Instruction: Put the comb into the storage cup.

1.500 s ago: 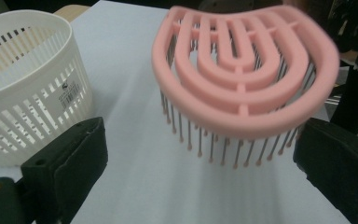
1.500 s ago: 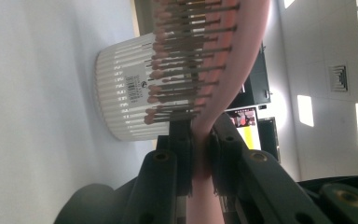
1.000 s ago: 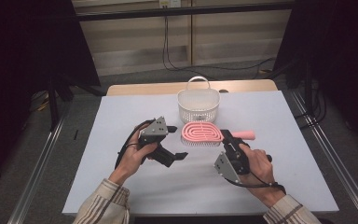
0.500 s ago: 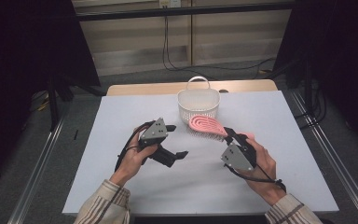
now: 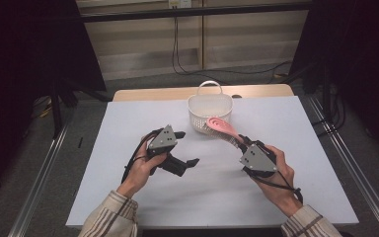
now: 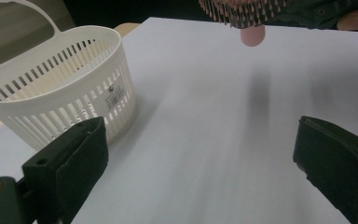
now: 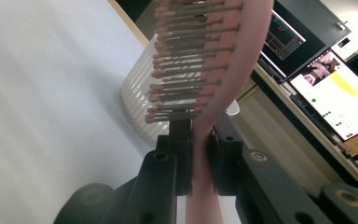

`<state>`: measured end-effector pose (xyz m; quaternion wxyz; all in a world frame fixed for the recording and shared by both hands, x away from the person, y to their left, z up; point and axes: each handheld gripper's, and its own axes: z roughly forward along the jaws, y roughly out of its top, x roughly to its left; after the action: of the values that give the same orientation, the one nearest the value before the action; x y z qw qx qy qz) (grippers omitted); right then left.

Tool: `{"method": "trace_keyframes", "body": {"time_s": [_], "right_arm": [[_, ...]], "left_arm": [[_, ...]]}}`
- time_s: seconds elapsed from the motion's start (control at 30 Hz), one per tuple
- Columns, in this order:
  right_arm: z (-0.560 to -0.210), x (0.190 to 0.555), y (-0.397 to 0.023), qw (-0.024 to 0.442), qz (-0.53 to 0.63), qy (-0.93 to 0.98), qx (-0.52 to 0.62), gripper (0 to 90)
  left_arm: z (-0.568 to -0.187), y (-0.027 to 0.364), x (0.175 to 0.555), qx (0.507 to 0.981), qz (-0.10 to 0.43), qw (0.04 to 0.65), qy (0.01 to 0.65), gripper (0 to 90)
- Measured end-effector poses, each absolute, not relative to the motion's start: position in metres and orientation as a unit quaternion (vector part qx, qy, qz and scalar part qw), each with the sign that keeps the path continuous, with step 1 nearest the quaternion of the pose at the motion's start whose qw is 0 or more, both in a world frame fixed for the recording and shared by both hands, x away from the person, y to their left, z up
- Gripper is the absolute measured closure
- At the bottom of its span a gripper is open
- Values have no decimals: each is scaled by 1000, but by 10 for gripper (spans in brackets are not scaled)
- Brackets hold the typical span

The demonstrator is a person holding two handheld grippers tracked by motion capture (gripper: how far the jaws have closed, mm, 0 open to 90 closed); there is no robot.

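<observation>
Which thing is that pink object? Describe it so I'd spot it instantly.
On the white table, look just in front of the white slotted basket. The pink hairbrush is held up off the table in the right tongs, and it alone is pink and bristled.

A small printed label (image 6: pixel 115 94) was noted on the wall of the white basket (image 6: pixel 51 88) in the left gripper view; print too small, not legible. Screens (image 7: pixel 335 88) at the back in the right gripper view carried content, none readable. No other text, nos. or signs were found.
</observation>
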<state>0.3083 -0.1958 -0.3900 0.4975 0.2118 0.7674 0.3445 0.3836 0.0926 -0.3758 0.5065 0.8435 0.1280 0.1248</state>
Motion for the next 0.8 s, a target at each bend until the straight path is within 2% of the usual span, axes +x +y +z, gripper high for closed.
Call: {"method": "trace_keyframes", "body": {"time_s": [0.07, 0.13, 0.8], "right_arm": [[-391, 310, -197, 489, 349, 769, 219, 819], [-391, 311, -198, 482, 355, 769, 225, 820], [-392, 315, -206, 404, 418, 767, 271, 819]], "left_arm": [[-375, 92, 383, 835, 137, 516, 136, 36], [-374, 92, 383, 827, 124, 530, 140, 37], [-378, 91, 379, 822, 128, 527, 172, 33]]}}
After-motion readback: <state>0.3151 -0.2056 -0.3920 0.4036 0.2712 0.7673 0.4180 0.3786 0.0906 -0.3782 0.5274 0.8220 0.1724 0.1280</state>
